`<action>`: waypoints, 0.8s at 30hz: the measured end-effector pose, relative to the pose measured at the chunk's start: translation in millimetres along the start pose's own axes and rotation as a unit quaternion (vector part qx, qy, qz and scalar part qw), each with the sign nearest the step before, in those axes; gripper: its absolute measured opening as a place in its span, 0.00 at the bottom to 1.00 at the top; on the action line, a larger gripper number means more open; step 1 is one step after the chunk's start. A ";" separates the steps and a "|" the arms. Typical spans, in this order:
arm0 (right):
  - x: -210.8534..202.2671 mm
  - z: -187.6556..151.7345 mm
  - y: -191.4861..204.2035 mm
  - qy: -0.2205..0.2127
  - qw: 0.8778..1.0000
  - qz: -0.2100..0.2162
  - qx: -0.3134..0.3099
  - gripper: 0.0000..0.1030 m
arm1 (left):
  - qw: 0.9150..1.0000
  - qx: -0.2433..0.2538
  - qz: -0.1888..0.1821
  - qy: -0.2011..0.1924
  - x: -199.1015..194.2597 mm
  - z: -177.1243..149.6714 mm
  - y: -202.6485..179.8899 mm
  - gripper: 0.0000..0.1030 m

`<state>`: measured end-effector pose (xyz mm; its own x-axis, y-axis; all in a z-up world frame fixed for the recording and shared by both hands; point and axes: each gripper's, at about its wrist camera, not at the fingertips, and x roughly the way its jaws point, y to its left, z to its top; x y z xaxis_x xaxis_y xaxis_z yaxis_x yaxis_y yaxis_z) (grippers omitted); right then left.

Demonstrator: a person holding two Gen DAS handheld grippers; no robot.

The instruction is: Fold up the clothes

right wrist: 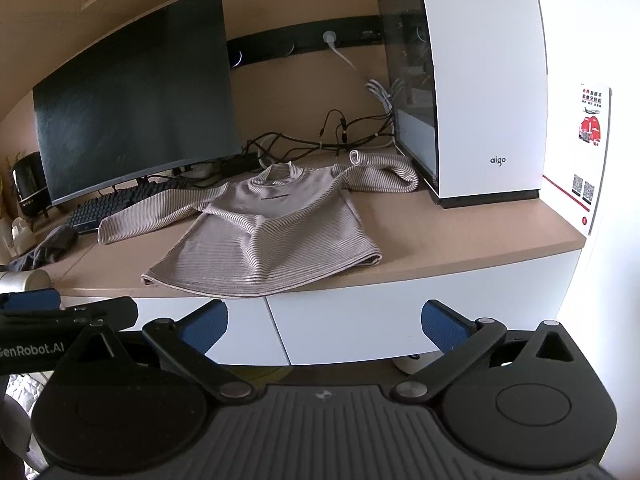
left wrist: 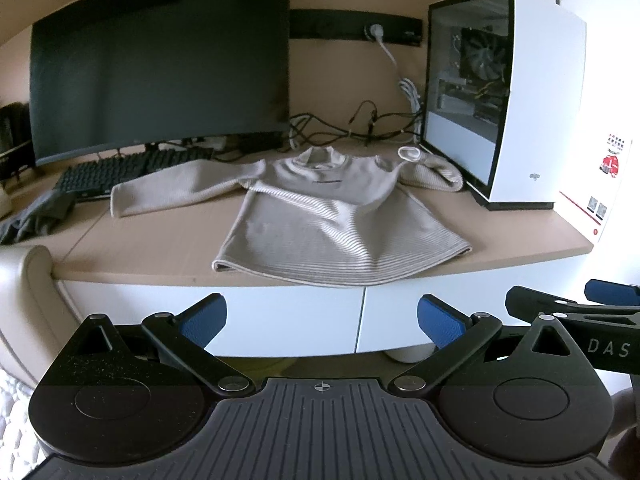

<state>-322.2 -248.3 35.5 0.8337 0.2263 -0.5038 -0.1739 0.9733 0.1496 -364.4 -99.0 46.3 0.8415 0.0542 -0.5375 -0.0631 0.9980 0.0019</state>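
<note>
A beige striped long-sleeved sweater (left wrist: 328,216) lies flat on the wooden desk (left wrist: 160,248), collar toward the wall, hem at the front edge. Its left sleeve stretches toward the keyboard; its right sleeve is bunched against the PC case. It also shows in the right wrist view (right wrist: 264,232). My left gripper (left wrist: 322,322) is open and empty, held in front of and below the desk edge. My right gripper (right wrist: 324,324) is open and empty beside it, also short of the desk. Each gripper shows at the edge of the other's view.
A dark monitor (left wrist: 160,60) and black keyboard (left wrist: 120,172) stand at the back left. A white PC case (left wrist: 508,100) stands at the right, with cables (left wrist: 352,124) behind the sweater. A dark cloth (left wrist: 36,216) lies at the left. White drawers (left wrist: 280,320) sit under the desk.
</note>
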 end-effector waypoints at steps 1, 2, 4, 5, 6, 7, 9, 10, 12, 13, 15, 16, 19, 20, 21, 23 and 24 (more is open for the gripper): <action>-0.2 0.0 0.6 0.000 1.000 -0.001 0.000 1.00 | 1.000 0.000 -0.001 0.000 -0.3 -0.2 0.1 1.00; -0.3 0.1 1.0 0.001 1.000 -0.001 0.000 1.00 | 1.000 0.000 -0.001 0.000 -0.5 -0.5 0.3 1.00; -0.1 -0.4 1.6 0.002 1.000 -0.002 -0.001 1.00 | 1.000 0.000 -0.002 0.001 -1.0 -1.3 1.1 1.00; -0.1 -0.7 2.0 0.004 1.000 -0.001 -0.001 1.00 | 1.000 0.000 -0.002 0.002 -1.2 -1.7 1.5 1.00; 0.0 -1.1 2.4 0.005 1.000 -0.001 -0.001 1.00 | 1.000 0.000 -0.002 0.002 -1.6 -2.2 2.4 1.00; 0.2 -1.4 3.1 0.006 1.000 0.000 -0.002 1.00 | 1.000 0.000 -0.001 0.003 -1.9 -2.7 3.3 1.00; 0.6 -1.8 4.7 0.006 1.000 0.000 -0.004 1.00 | 1.000 -0.003 -0.001 0.003 -2.5 -3.6 5.5 1.00; 0.5 -1.9 5.8 0.006 1.000 0.000 -0.005 1.00 | 1.000 -0.004 -0.001 0.003 -2.8 -3.8 6.3 1.00; 1.1 -1.6 7.4 0.006 1.000 0.001 -0.007 1.00 | 1.000 -0.006 0.000 0.003 -3.1 -3.7 8.3 1.00; 1.3 -1.4 8.3 0.005 1.000 0.001 -0.008 1.00 | 1.000 -0.007 0.000 0.002 -3.1 -3.4 9.1 1.00; 1.8 -0.8 10.2 0.004 1.000 0.002 -0.010 1.00 | 1.000 -0.009 0.001 0.001 -3.1 -2.8 10.9 1.00; 2.0 -0.5 11.0 0.003 1.000 0.002 -0.011 1.00 | 1.000 -0.010 0.001 0.001 -2.9 -2.4 11.5 1.00; 2.7 0.4 13.0 0.002 1.000 0.002 -0.015 1.00 | 1.000 -0.012 0.002 0.003 -1.9 -2.6 12.8 1.00; 3.1 0.5 13.3 0.002 1.000 0.002 -0.015 1.00 | 1.000 -0.013 0.002 0.004 -1.3 -2.7 13.2 1.00; 3.6 0.5 13.4 0.003 1.000 0.002 -0.016 1.00 | 1.000 -0.014 0.002 0.005 -0.8 -2.8 13.6 1.00; 4.2 0.6 14.1 0.003 1.000 0.002 -0.016 1.00 | 1.000 -0.014 0.003 0.006 -0.3 -3.1 13.9 1.00; 4.5 0.6 14.5 0.003 1.000 0.003 -0.016 1.00 | 1.000 -0.014 0.004 0.006 -0.1 -3.1 13.9 1.00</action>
<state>-320.7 -233.2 35.9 0.8291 0.2317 -0.5088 -0.1951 0.9728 0.1251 -367.0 -85.2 43.8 0.8343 0.0613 -0.5479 -0.0852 0.9962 -0.0181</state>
